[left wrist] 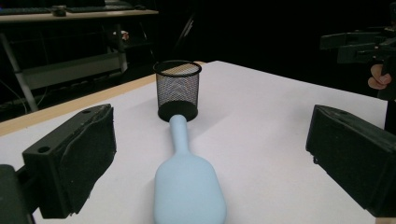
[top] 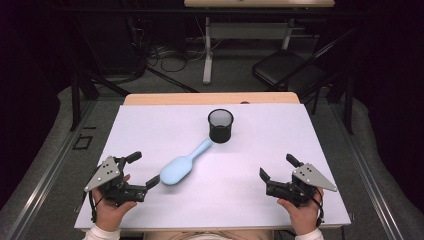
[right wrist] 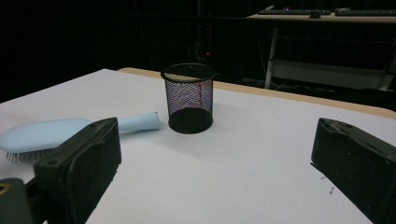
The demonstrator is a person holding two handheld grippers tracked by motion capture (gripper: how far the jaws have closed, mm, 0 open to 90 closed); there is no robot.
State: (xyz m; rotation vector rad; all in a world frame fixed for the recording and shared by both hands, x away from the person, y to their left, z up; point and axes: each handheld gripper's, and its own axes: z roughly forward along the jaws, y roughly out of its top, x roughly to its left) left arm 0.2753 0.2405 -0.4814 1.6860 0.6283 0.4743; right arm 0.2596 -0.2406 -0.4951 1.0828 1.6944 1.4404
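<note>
High view
Hairbrushes, count: one, light blue hairbrush (top: 181,167), lying bristles down on the white table (top: 150,125), head toward the near side, handle slanting up toward the cup.
Mesh cups, count: one, black mesh cup (top: 220,125), upright, past the middle of the table; tip of the brush handle touching or just beside its base.
Hand-held grippers, count: two.
Left hand-held gripper (top: 144,170): near the left front corner, jaws spread wide, nothing between them; front jaw tip just beside the brush head.
Right hand-held gripper (top: 278,167): near the right front corner, jaws spread wide, empty, well apart from brush and cup.
Hands, count: two, one behind each gripper, at the near table edge.

Left gripper view
Jaws: two black ones, standing wide apart.
Hairbrush (left wrist: 189,186): on the table between the jaws, touched by neither; handle running away to the foot of the cup.
Mesh cup (left wrist: 177,90): one, upright, straight ahead.
Other gripper: far right, upper edge.

Right gripper view
Jaws: two, wide apart, nothing between.
Mesh cup (right wrist: 189,97): one, upright, ahead.
Hairbrush (right wrist: 51,133): one, to the left, bristles down, partly behind the left jaw.
</note>
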